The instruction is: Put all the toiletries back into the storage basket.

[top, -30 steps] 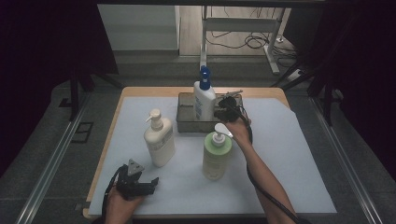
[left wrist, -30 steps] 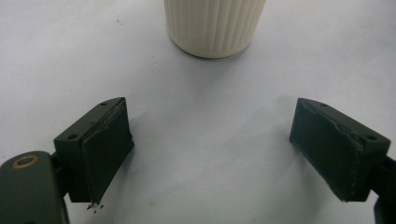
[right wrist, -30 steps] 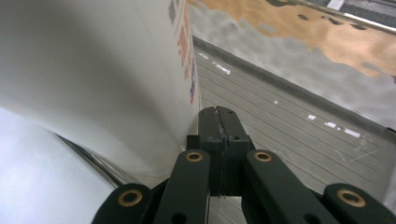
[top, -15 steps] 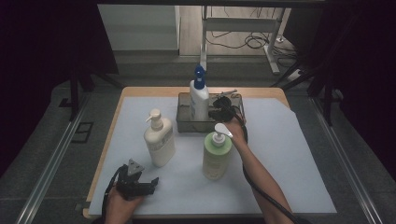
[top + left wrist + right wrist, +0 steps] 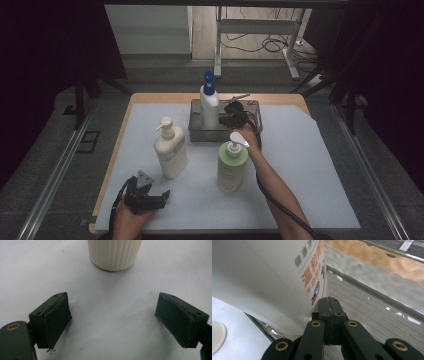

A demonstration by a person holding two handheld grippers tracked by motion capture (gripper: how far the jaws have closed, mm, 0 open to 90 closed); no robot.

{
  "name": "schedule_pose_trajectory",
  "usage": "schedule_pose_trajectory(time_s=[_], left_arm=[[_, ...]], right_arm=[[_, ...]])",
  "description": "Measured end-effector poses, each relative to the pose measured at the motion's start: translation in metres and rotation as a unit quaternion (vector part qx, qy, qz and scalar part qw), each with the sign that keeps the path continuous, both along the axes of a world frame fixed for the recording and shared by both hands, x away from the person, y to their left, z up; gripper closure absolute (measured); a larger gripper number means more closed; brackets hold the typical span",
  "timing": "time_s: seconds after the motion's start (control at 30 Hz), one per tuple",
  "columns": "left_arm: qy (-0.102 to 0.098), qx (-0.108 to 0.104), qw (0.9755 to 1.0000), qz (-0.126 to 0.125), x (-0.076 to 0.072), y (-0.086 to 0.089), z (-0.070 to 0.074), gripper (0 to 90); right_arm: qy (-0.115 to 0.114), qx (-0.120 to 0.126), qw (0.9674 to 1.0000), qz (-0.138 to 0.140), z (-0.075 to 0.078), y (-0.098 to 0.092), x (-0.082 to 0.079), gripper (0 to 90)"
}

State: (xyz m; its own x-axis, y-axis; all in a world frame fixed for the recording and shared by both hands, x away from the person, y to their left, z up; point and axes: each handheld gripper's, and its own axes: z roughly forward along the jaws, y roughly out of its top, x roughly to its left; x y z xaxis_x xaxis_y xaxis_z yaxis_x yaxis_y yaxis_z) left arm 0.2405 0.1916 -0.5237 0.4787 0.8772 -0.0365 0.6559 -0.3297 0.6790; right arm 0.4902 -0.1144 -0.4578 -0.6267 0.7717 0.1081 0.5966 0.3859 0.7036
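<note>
Right tongs (image 5: 329,302) pinched together, empty, pressed beside tall white blue-capped plastic bottle (image 5: 209,102) standing in my grey tray (image 5: 197,131); slick, top-heavy, grab mid-body. Left tongs (image 5: 113,320) wide, idle on bench.

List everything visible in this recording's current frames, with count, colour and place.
white bottle with blue cap: 1, white and blue, upright in the tray's left part
tray: 1, dark grey, far middle of the mat
cream pump bottle: 1, cream, left of centre
green pump bottle: 1, pale green, centre
mat: 1, white, covering the table
table: 1, wooden
left gripper: 1, black, near left, jaws open
right gripper: 1, black, over the tray beside the white bottle, jaws shut
</note>
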Motion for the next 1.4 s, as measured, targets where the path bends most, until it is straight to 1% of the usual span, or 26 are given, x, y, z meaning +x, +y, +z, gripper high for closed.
schedule_pose_trajectory(time_s=[0.2, 0.23, 0.37, 0.57, 0.63, 0.67, 0.77, 0.83, 0.9, 1.03, 1.27, 1.4], left_arm=[[0.000, 0.000, 1.0000, 0.000, 0.000, 0.000, 0.000, 12.1], [0.000, 0.000, 1.0000, 0.000, 0.000, 0.000, 0.000, 12.1], [0.000, 0.000, 1.0000, 0.000, 0.000, 0.000, 0.000, 12.1], [0.000, 0.000, 1.0000, 0.001, 0.000, 0.000, 0.000, 12.1], [0.000, 0.000, 1.0000, 0.000, 0.000, 0.000, 0.000, 12.1], [0.000, 0.000, 1.0000, 0.001, 0.000, 0.000, 0.000, 12.1], [0.000, 0.000, 1.0000, 0.000, 0.000, 0.000, 0.000, 12.1], [0.000, 0.000, 1.0000, 0.000, 0.000, 0.000, 0.000, 12.1], [0.000, 0.000, 1.0000, 0.000, 0.000, 0.000, 0.000, 12.1], [0.000, 0.000, 1.0000, 0.000, 0.000, 0.000, 0.000, 12.1], [0.000, 0.000, 1.0000, 0.000, 0.000, 0.000, 0.000, 12.1], [0.000, 0.000, 1.0000, 0.000, 0.000, 0.000, 0.000, 12.1]], right_arm=[[0.000, -0.003, 0.9999, 0.012, -0.001, 0.005, 0.000, 89.7], [0.001, 0.000, 1.0000, 0.009, -0.002, 0.006, 0.000, 89.7], [0.002, -0.002, 0.9998, 0.017, -0.002, 0.011, -0.001, 89.7], [0.001, -0.003, 0.9997, 0.025, -0.002, 0.017, -0.001, 89.7], [-0.001, -0.005, 0.9995, 0.031, -0.003, 0.019, -0.001, 89.6], [-0.001, -0.005, 0.9996, 0.029, -0.002, 0.021, -0.001, 89.6], [-0.001, -0.006, 0.9993, 0.038, -0.003, 0.024, -0.001, 89.6], [-0.001, -0.004, 0.9993, 0.037, -0.003, 0.027, -0.001, 89.6], [-0.001, -0.005, 0.9990, 0.043, -0.004, 0.029, -0.001, 89.6], [-0.001, -0.003, 0.9989, 0.048, -0.004, 0.035, -0.002, 89.6], [-0.002, -0.001, 0.9986, 0.053, -0.003, 0.035, -0.003, 89.7], [-0.005, -0.002, 0.9981, 0.061, -0.003, 0.036, -0.005, 89.7]])
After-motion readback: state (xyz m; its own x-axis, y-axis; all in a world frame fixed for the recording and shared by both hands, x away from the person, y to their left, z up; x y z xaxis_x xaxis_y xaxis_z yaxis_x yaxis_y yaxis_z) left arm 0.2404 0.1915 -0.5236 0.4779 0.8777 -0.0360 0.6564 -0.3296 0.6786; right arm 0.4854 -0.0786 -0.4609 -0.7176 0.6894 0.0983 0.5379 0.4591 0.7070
